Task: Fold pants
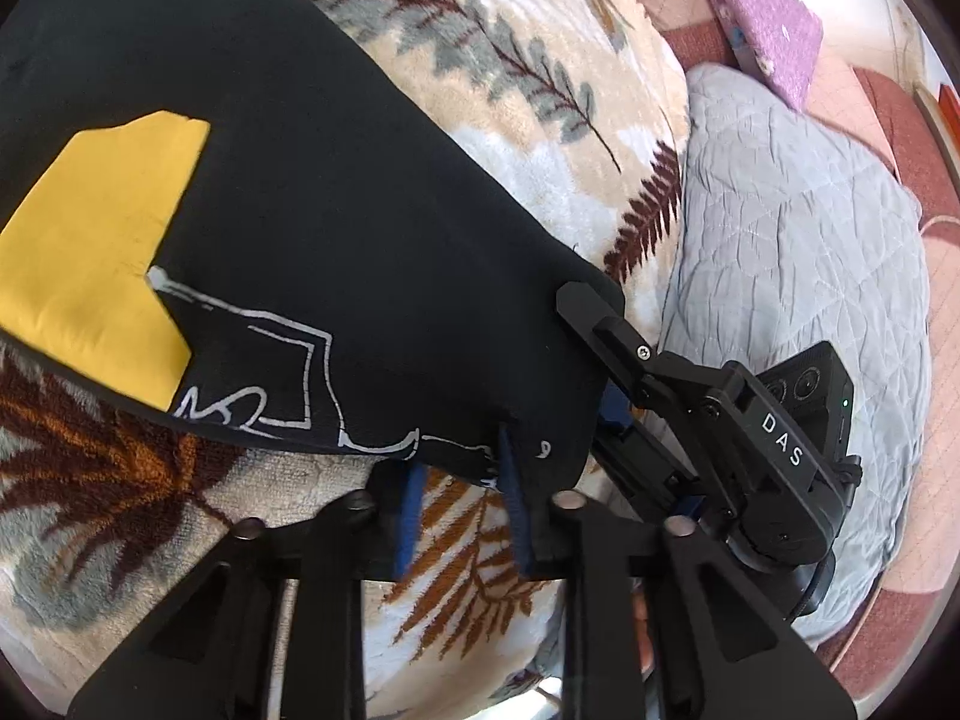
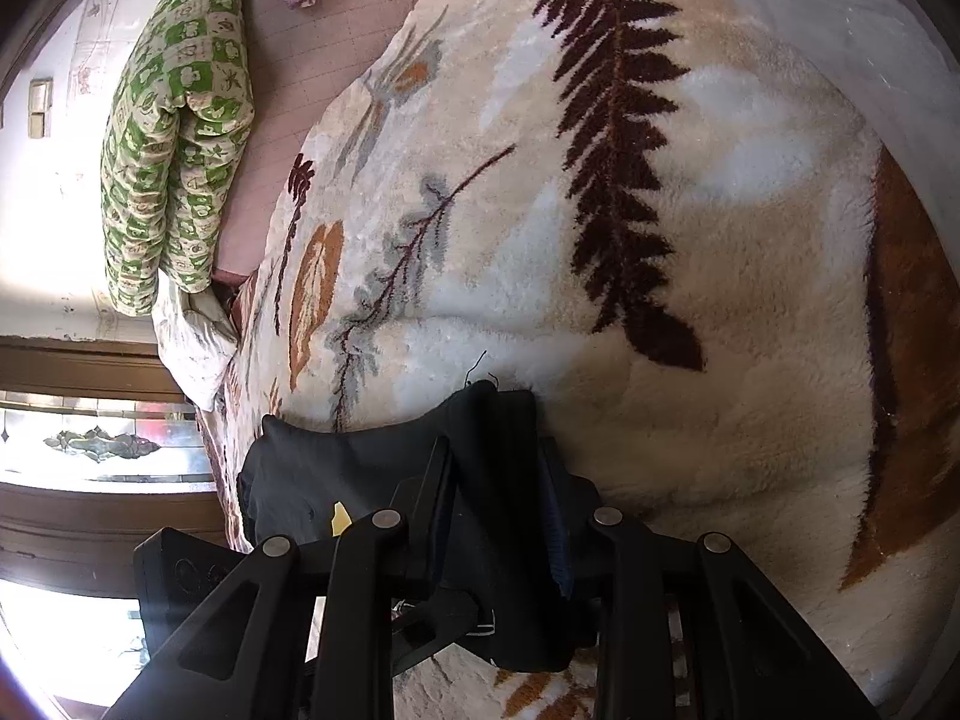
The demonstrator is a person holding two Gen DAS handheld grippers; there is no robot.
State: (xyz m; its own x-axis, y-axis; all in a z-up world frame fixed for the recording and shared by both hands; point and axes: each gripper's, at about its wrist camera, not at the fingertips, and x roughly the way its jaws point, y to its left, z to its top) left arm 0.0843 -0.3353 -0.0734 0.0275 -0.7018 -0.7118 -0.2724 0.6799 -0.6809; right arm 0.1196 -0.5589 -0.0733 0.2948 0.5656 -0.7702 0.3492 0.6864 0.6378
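The black pants [image 1: 288,228] with a yellow patch [image 1: 96,246] and white line print lie spread over a fleece leaf-pattern blanket [image 1: 528,60]. My left gripper [image 1: 462,480] is shut on the pants' near hem edge, blue pads pinching the cloth. My right gripper [image 1: 591,306] shows in the left wrist view, clamped on the same hem's right corner. In the right wrist view my right gripper [image 2: 498,468] is shut on bunched black pants cloth [image 2: 336,468], held above the blanket [image 2: 690,210].
A grey quilted pillow [image 1: 798,276] lies to the right of the blanket, a purple floral pillow [image 1: 762,6] beyond it. A green patterned folded quilt [image 2: 174,120] lies at the bed's far side, near a wall and wooden frame [image 2: 90,360].
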